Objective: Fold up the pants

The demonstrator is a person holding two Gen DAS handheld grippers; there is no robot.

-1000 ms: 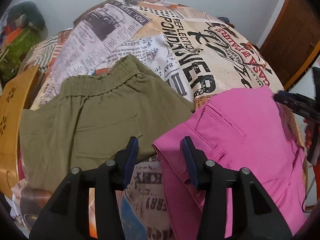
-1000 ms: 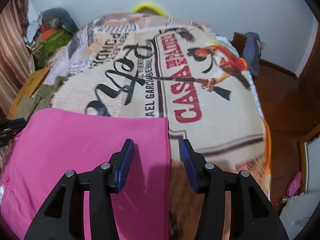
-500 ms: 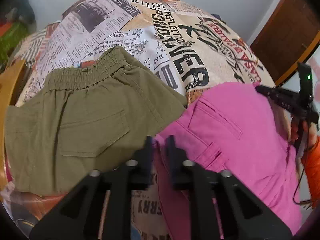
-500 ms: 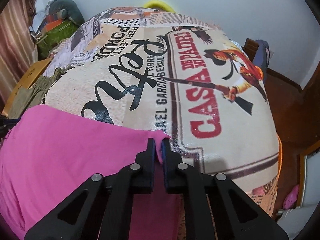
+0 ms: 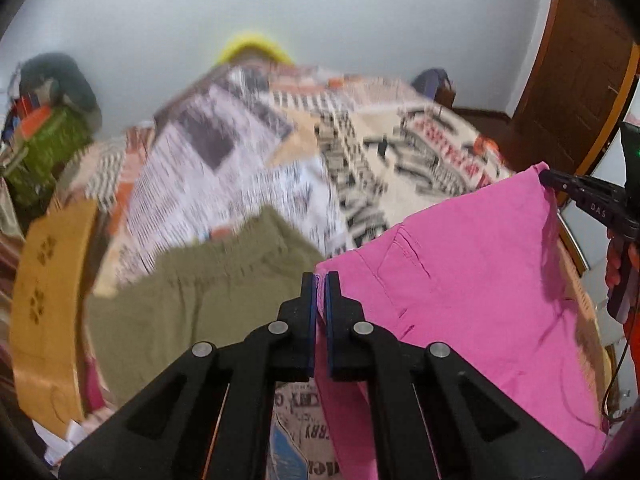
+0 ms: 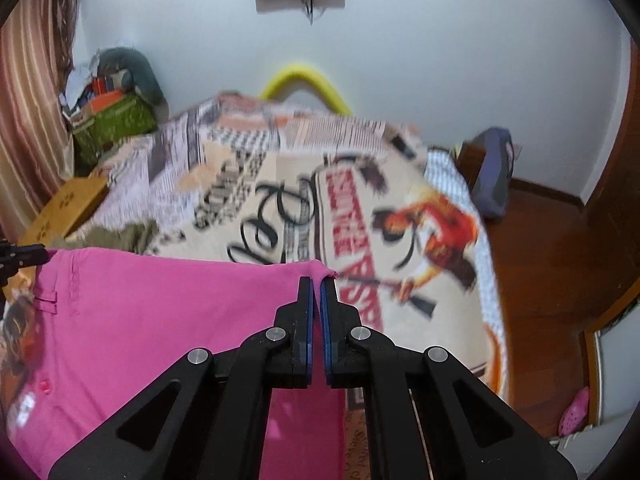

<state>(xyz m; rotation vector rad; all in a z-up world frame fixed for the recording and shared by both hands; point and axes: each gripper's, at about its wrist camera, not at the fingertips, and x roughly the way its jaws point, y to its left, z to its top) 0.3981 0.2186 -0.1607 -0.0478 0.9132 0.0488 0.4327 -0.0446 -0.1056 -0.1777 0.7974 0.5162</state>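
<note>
Left gripper (image 5: 319,280) clenched on waistband corner of pink pants (image 5: 460,280); right gripper (image 6: 316,284) clenched on opposite top corner. Fabric stretched between both, lifted off printed bedspread (image 6: 280,184). Olive pants (image 5: 192,300) lie at 9 o'clock of left fingers. Judgement: fold barely begun; edge raised, carry-over and flattening remain.

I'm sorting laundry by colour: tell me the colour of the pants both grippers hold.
Bright pink pants, plain with no print; clearest in the right wrist view.
</note>
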